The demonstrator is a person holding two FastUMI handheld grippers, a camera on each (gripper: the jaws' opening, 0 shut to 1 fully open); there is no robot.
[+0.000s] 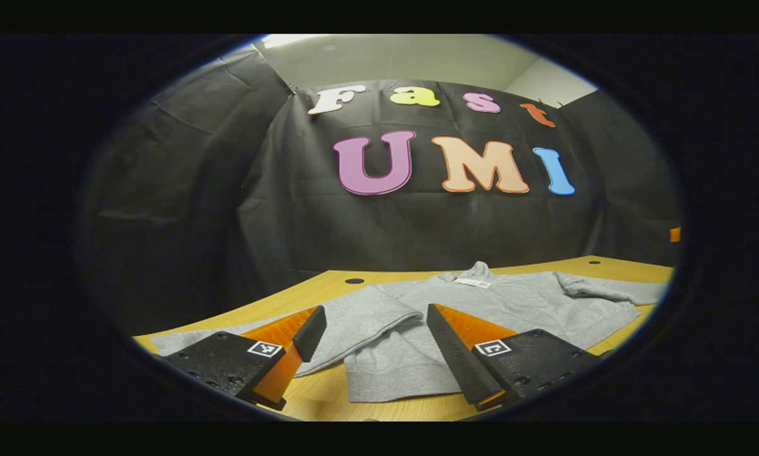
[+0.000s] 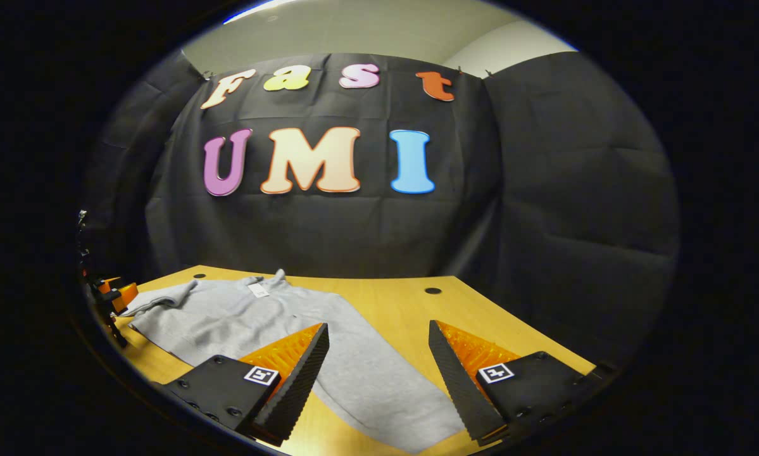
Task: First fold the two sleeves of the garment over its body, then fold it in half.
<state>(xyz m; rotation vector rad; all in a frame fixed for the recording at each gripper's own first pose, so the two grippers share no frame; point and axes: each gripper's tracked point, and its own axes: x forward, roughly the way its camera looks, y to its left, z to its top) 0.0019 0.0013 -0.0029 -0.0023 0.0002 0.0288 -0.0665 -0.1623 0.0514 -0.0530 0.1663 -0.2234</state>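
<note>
A grey sweatshirt [image 1: 499, 304] lies spread flat on the wooden table [image 1: 328, 392], collar and label at the far side. In the left gripper view one sleeve [image 1: 354, 323] runs out to the left under my left gripper [image 1: 374, 316], which hovers open above it. The other sleeve [image 1: 613, 291] stretches right. In the right gripper view the sweatshirt [image 2: 240, 316] lies to the left and a long sleeve [image 2: 366, 373] runs toward the camera between the fingers of my open right gripper [image 2: 377, 330]. The left gripper [image 2: 110, 294] peeks in at the far left edge.
Small round holes [image 1: 354, 280] [image 2: 433, 291] sit in the tabletop near its far edge. Bare wood [image 2: 404, 304] lies right of the garment. The black cloth wall [image 2: 544, 221] closes in behind and beside the table.
</note>
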